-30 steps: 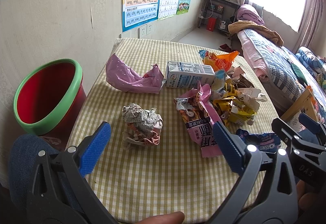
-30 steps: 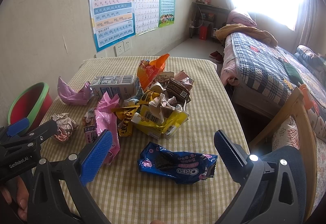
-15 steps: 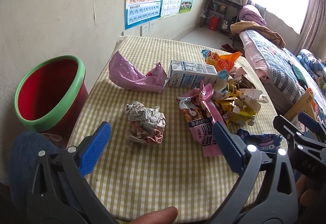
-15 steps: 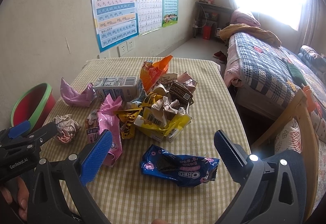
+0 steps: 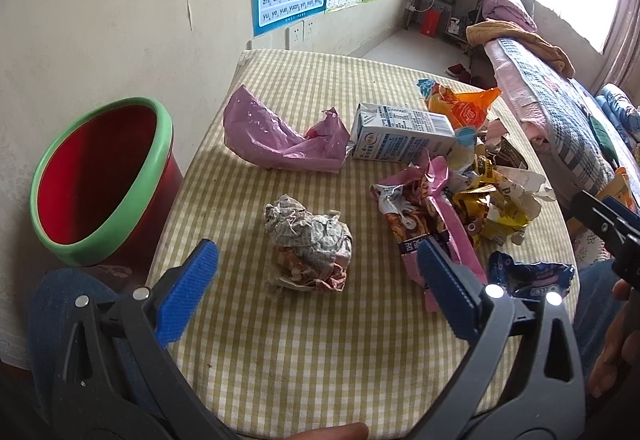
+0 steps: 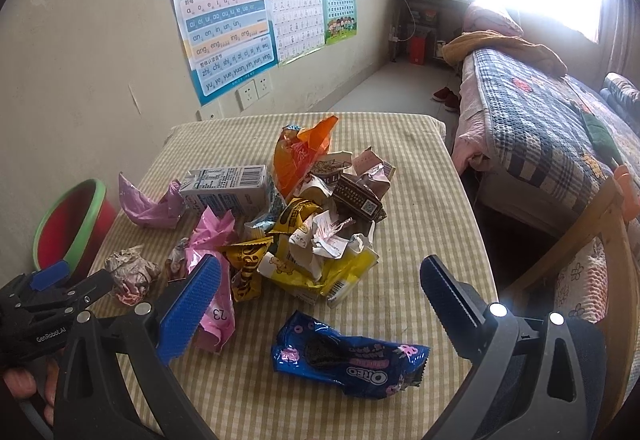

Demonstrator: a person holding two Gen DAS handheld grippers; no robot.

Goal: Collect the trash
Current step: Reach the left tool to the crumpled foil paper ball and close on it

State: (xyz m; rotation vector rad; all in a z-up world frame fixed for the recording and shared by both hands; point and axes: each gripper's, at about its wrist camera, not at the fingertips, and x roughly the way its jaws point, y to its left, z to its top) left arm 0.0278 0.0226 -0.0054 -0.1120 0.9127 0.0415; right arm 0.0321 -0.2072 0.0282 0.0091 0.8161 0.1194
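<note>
A: Starting with our left hand-held gripper (image 5: 316, 296): where do we have it?

B: Low in the left wrist frame, its blue pads (image 5: 188, 296) spread wide apart with nothing between them. Just above the gap lies the crumpled paper ball (image 5: 308, 240) on the checked tabletop (image 5: 320, 352).

A: And our right hand-held gripper (image 6: 320, 304)?

B: Also parted wide and empty, low in the right wrist frame. The blue cookie wrapper (image 6: 348, 360) lies between its fingers, near the tabletop's front edge, untouched.

A: Moving outward?

B: At frame centre we see the main heap: a yellow wrapper (image 6: 340, 272), a brown packet (image 6: 360, 196), an orange bag (image 6: 300, 156). A milk carton (image 6: 228, 186) lies on its side touching the heap's left edge, and a pink plastic bag (image 6: 150, 206) sits just left of that.

A: And the bin?

B: The red bin with a green rim (image 5: 100, 180) stands at the left of the left wrist frame, beside the tabletop, against the wall.
</note>
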